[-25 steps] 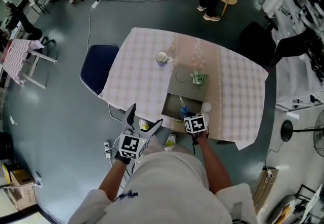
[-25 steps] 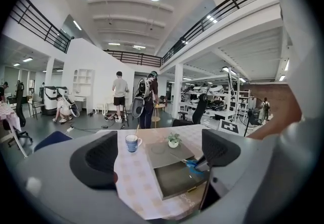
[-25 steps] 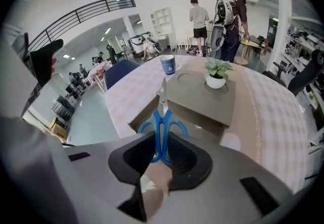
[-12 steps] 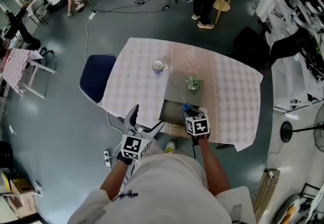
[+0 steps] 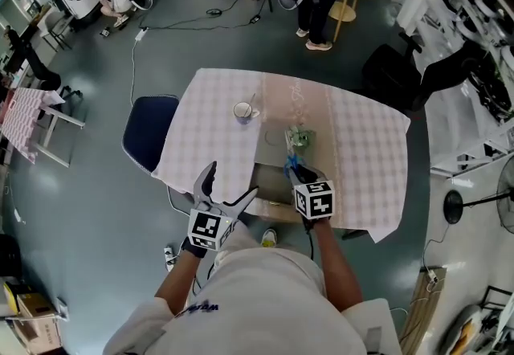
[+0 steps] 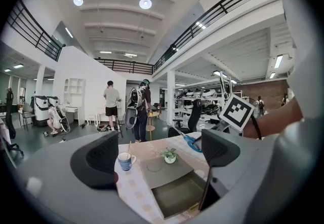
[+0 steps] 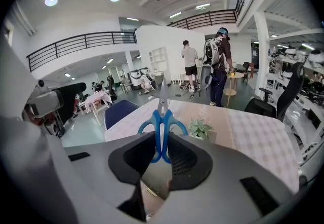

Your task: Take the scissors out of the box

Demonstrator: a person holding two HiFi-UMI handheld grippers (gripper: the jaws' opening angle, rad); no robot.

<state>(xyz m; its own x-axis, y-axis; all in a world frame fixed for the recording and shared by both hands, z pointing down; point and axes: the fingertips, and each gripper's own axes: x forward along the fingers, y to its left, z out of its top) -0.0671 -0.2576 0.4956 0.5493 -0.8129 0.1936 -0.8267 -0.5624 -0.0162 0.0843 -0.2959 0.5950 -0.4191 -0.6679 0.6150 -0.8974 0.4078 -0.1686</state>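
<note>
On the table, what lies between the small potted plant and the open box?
A flat grey panel with a round mark lies between plant and box, seen plainly in the left gripper view.

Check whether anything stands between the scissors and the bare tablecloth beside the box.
Nothing visible does. The right gripper is shut on the scissors, holding them above the box; the tablecloth beside it is bare, with the plant farther back.

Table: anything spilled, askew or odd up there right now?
Nothing stands out. The mug and the small plant stand upright, the box sits open, and the right gripper is shut on the scissors at their blue handles, blades pointing away.
</note>
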